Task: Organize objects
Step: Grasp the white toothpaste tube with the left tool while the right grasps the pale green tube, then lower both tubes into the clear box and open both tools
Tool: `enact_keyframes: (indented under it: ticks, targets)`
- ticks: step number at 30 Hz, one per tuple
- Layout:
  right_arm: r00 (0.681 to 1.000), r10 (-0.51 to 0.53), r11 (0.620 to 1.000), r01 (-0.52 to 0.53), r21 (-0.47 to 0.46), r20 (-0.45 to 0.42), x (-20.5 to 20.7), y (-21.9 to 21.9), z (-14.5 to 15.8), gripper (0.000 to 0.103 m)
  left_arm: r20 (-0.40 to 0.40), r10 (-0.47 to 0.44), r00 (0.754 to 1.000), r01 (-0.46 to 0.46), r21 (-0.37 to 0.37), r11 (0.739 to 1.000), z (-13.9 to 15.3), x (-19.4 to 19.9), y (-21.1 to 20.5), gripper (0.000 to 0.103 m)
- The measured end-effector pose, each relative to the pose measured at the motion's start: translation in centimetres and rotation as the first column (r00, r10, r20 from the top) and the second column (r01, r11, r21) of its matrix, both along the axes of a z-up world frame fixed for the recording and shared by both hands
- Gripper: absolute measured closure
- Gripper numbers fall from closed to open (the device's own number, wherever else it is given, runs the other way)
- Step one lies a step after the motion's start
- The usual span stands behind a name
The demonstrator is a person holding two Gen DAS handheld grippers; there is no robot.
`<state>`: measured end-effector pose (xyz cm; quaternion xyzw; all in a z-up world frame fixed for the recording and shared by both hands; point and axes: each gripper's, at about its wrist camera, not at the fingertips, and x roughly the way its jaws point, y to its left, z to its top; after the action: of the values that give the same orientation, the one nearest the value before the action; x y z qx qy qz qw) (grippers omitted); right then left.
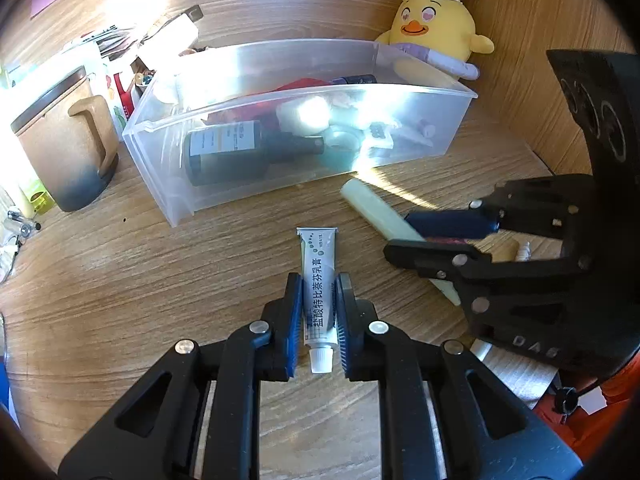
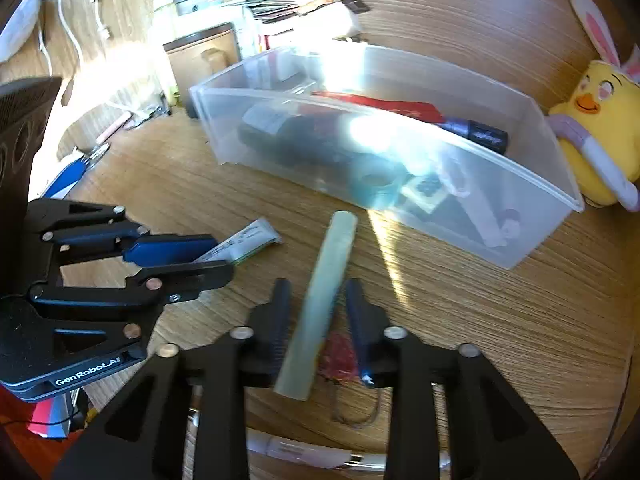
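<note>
A white ointment tube [image 1: 318, 256] with a white cap lies on the wooden desk, cap toward me. My left gripper [image 1: 319, 280] is shut on it, blue pads pressing both sides. In the right wrist view the same tube [image 2: 252, 238] sticks out of the left gripper [image 2: 224, 256]. A pale green stick [image 2: 340, 236] lies lengthwise between the fingers of my right gripper [image 2: 317, 286], which is shut on it. The left wrist view shows that stick [image 1: 368, 200] clamped by the right gripper [image 1: 400, 234]. Just beyond both stands a clear plastic bin [image 1: 160, 168] holding a dark bottle, a red item and small things.
A yellow plush chick [image 1: 436, 28] leans on the wooden wall right of the bin. A tan and grey mug [image 1: 68, 140] and cluttered boxes stand left of the bin. A small red object [image 2: 340, 356] lies under the right gripper, and white cables [image 2: 68, 8] lie far left.
</note>
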<state>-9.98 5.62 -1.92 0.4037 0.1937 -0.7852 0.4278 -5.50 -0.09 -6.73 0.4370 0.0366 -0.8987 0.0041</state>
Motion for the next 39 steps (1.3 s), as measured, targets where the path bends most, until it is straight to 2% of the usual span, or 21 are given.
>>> enact_keyframes:
  ticks: [4, 11, 15, 27, 39]
  targets:
    - [0.999, 0.009, 1.000, -0.008, 0.012, -0.037, 0.6, -0.5, -0.2, 0.089, -0.014, 0.016, 1.000, -0.016, 0.003, 1.000, 0.2, -0.2, -0.2, 0.088]
    - [1.000, -0.005, 1.000, 0.005, -0.031, -0.005, 0.2, 0.1, 0.3, 0.089, -0.061, 0.064, 0.996, -0.062, 0.030, 0.998, 1.4, 1.0, -1.4, 0.088]
    - [1.000, -0.009, 0.996, 0.009, -0.085, -0.002, 0.3, 0.6, 1.7, 0.089, -0.106, 0.086, 0.991, -0.082, 0.039, 0.996, 2.8, 1.5, -1.7, 0.088]
    - [0.996, -0.041, 0.974, 0.022, -0.227, -0.079, 0.4, 2.2, 7.0, 0.089, -0.233, 0.105, 0.967, -0.094, 0.060, 0.994, 7.0, 0.8, -2.0, 0.088]
    - [0.983, -0.138, 0.951, 0.098, -0.294, -0.118, -3.6, 3.2, 9.8, 0.089, -0.259, 0.111, 0.960, -0.097, 0.065, 0.993, 8.9, -2.5, -3.3, 0.088]
